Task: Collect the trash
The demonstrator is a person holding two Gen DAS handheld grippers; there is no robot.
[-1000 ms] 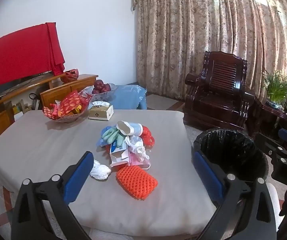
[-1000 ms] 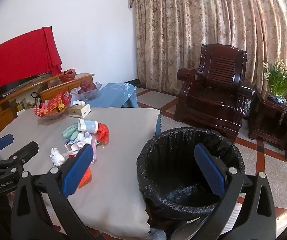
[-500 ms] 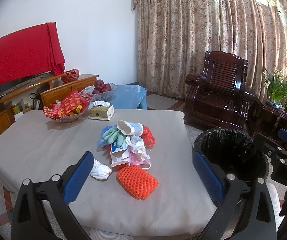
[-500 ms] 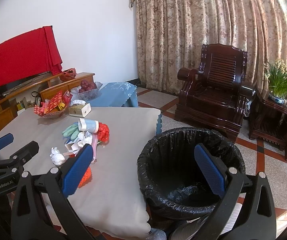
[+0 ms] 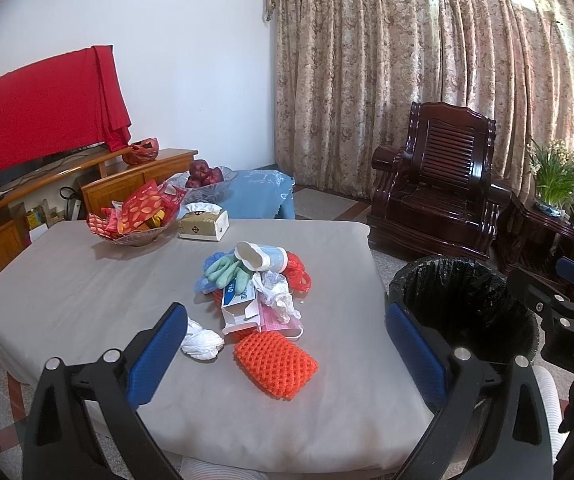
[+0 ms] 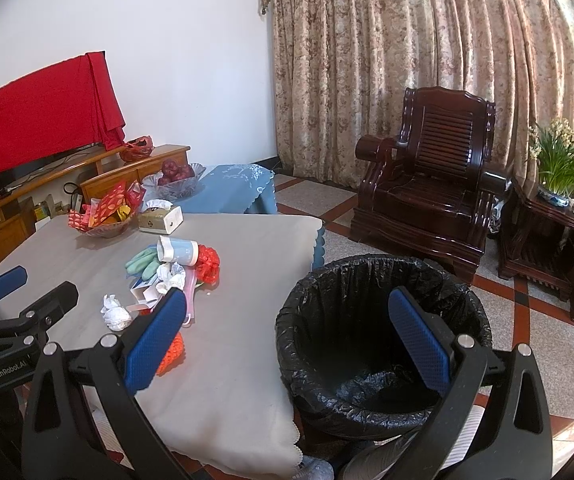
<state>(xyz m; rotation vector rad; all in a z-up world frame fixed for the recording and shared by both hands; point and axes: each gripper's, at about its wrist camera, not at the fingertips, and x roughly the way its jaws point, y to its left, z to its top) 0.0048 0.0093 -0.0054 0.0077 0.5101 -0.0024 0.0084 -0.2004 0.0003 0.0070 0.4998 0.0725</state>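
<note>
A heap of trash lies mid-table: an orange foam net [image 5: 275, 364], a crumpled white tissue [image 5: 201, 340], an opened small box [image 5: 239, 306], green gloves [image 5: 227, 270], a tipped pale blue cup [image 5: 263, 257] and red netting [image 5: 297, 270]. My left gripper [image 5: 285, 354] hangs open above the table's near edge, nothing between its blue pads. To the right of the table stands a bin lined with a black bag [image 6: 383, 336]. My right gripper [image 6: 285, 346] is open over the bin's near rim, holding nothing. The heap [image 6: 171, 276] sits to its left.
A bowl of red packets [image 5: 137, 216], a tissue box [image 5: 203, 224] and a fruit bowl [image 5: 203, 178] stand at the table's far side. A dark wooden armchair [image 5: 435, 184], a side table with a plant [image 5: 555, 184] and curtains lie beyond the bin. A wooden TV cabinet [image 5: 47, 184] runs along the left wall.
Both views have barely shifted; the grippers stay open and the trash has not moved.
</note>
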